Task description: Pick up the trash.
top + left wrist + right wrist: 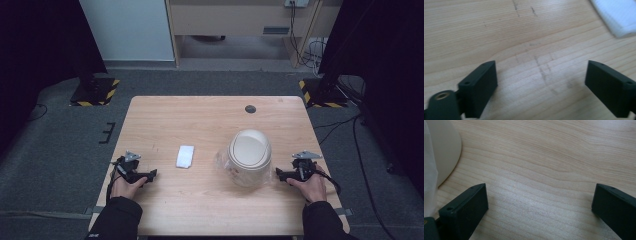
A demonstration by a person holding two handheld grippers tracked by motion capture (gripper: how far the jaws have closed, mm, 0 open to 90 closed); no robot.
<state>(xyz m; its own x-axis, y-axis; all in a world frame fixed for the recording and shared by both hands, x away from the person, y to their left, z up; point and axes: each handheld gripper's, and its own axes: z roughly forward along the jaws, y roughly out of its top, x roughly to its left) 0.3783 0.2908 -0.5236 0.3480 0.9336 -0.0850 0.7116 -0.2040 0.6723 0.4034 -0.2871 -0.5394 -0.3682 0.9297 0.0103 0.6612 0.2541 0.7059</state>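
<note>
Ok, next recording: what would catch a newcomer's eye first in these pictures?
Most striking is the cream domed bin with a swing lid, standing right of centre on the light wooden table with clear plastic film around its base. Left of it lies a small folded white cloth, flat on the wood. Near the front corners, the left claw and right claw rest with jaws wide open, nothing between them.
</note>
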